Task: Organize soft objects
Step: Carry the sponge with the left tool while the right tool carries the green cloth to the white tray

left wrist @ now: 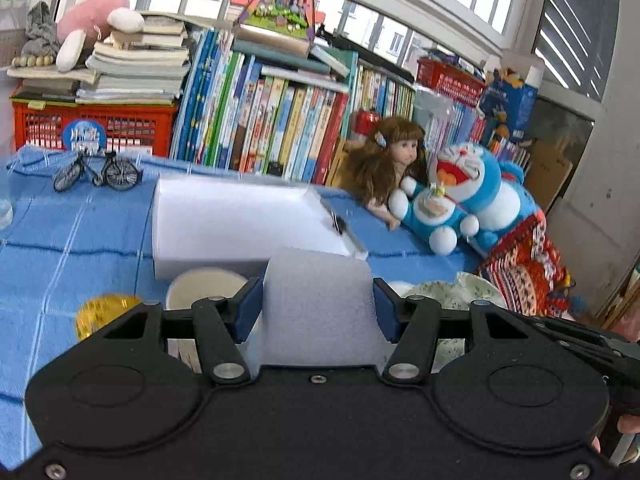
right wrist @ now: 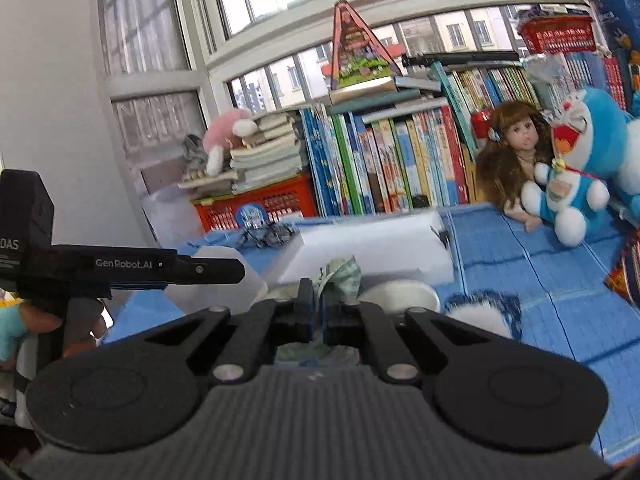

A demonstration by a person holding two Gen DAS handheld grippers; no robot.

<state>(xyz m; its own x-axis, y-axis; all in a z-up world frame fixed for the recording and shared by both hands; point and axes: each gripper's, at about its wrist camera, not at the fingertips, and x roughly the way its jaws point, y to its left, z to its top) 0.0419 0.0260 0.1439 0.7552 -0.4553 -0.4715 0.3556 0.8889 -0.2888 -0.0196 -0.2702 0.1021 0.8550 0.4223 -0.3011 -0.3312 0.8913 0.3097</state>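
- Foam block [left wrist: 318,304], white and soft, sits squeezed between the blue pads of the left tongs [left wrist: 318,310], held above the blue-checked surface [left wrist: 80,232].
- Right tongs [right wrist: 318,312] are closed tight on a crumpled green patterned cloth [right wrist: 340,276], which sticks up past the tips.
- Behind both lies a larger white foam slab [left wrist: 240,224] on the surface.
- Two blue cat plush toys [left wrist: 464,196] and a doll [left wrist: 394,160] lean near the row of books [left wrist: 272,120].

A toy bicycle [left wrist: 97,171] stands on the blue cloth [left wrist: 80,224] before upright books [left wrist: 272,120] and a red crate [left wrist: 92,124].
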